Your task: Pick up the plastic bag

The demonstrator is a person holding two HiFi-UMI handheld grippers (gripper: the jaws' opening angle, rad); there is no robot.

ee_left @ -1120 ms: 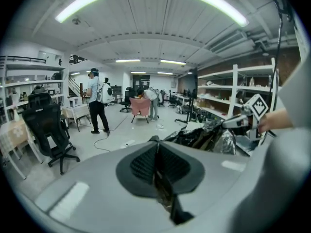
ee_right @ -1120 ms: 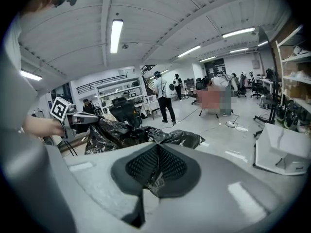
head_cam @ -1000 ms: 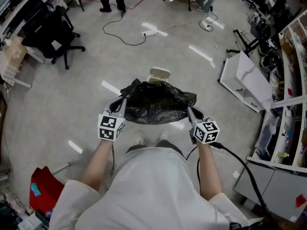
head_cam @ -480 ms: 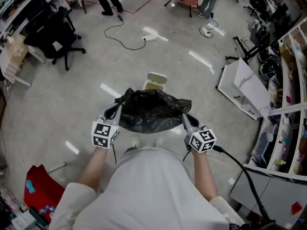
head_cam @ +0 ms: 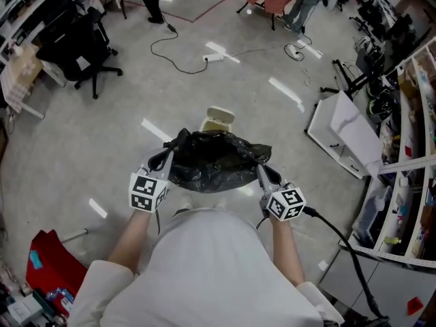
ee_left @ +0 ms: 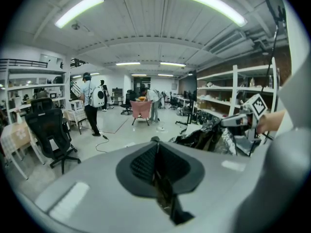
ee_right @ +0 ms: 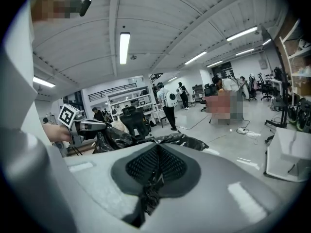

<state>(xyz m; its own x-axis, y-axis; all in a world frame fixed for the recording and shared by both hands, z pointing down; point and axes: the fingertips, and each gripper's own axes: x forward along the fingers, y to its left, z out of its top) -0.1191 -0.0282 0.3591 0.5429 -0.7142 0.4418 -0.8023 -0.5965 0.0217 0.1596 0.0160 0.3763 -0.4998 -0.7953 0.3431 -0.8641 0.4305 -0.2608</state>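
Left gripper [ee_left: 156, 171]: jaws clenched on a thin pinch of black film, with a strip trailing out below the pads. Right gripper [ee_right: 154, 171]: jaws likewise clamped, on a crumpled twist of the same film. Plastic bag [head_cam: 215, 159]: slung between the two grips in front of the body, taken at its left and right edges, and judged clear of the floor [head_cam: 102, 148].

Hazards from here:
- Slip of the film out of either grip under a jerk or added load, given only a narrow fold in each pinch.
- Tearing at the pinch points, likely with the hands spread further apart or with thin film carrying weight.
- Sag and tilt toward one side on uneven lifting, with possible spill if the mouth lies along the top edge. Not confirmed.
- Snagging on the pale lidded object [head_cam: 219, 120] just beyond the bag, or on the cable [head_cam: 178, 55] farther out, if lowered or swung forward.

Containers: bag opaque and bulging, contents not visible, so either filled or merely puffed. Pale lidded object possibly a small bin, lid down, contents hidden.
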